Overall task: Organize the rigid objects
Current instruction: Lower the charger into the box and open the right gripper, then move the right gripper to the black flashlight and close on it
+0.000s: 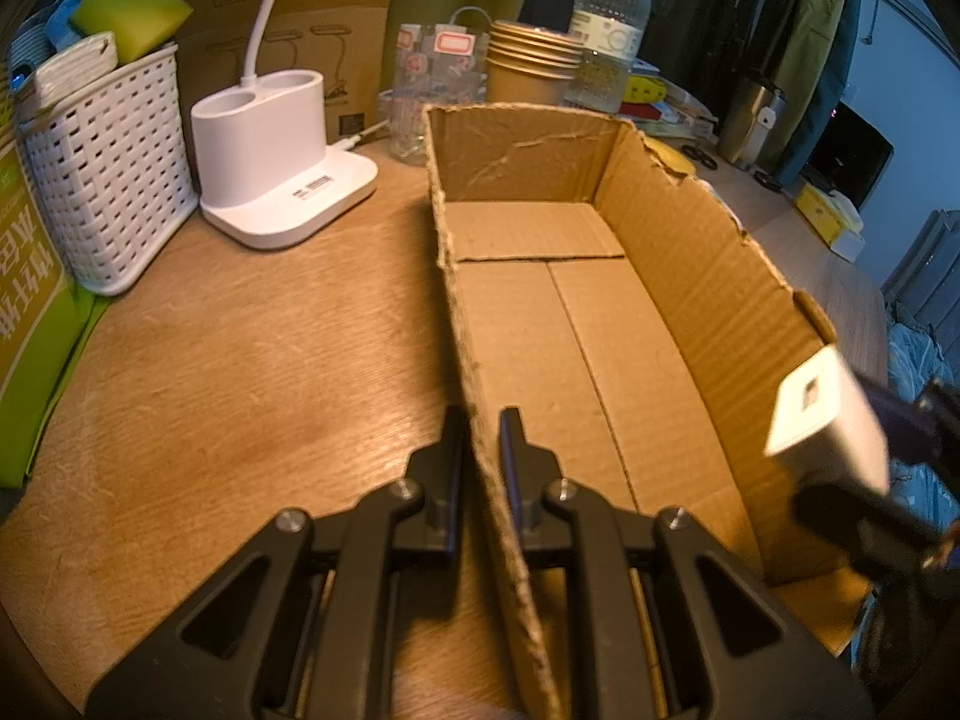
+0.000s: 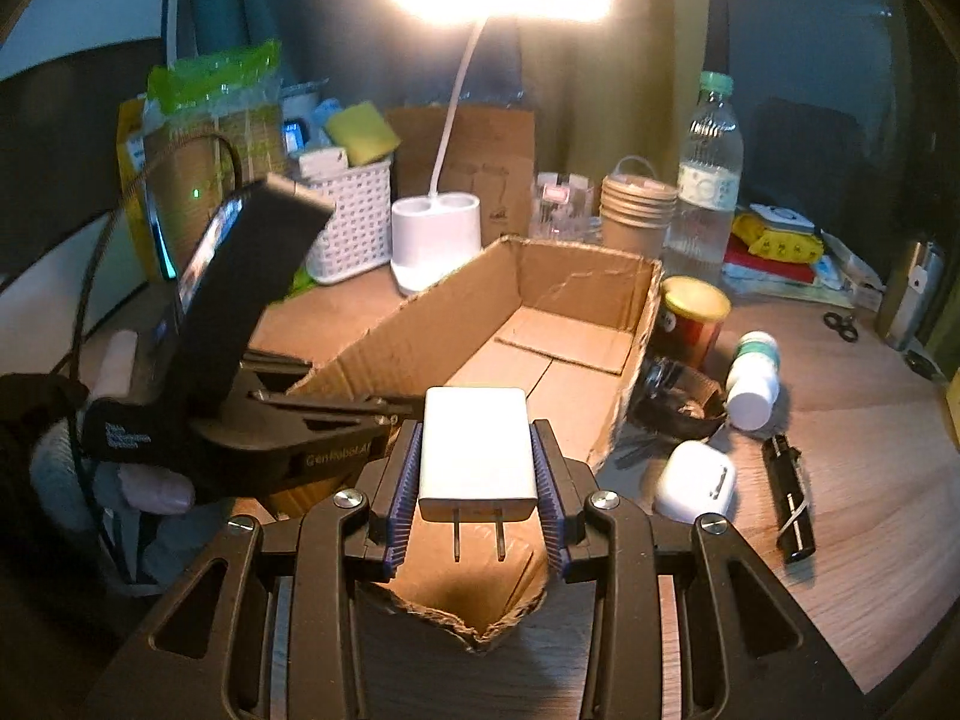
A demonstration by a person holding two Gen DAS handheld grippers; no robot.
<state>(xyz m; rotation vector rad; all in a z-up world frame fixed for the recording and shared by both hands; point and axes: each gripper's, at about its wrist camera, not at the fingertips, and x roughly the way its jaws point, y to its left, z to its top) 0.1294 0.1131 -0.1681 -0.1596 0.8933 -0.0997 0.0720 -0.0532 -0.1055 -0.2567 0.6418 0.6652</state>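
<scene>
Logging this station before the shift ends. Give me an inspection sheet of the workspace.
Surface: wooden desk, lit by a desk lamp.
Job's things: cardboard box empty inside; white charger held above it.
Clutter: white bottle, earbud case, black flashlight, jar, paper cups, white basket.
Grippers: left gripper shut on the box wall; right gripper shut on the charger.
Cables: braided cable at the left.
Surroundings: water bottle, hanging clothes.

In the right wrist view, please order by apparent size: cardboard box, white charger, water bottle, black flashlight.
1. cardboard box
2. white charger, though it is nearest the camera, so it looks enlarged
3. water bottle
4. black flashlight
</scene>
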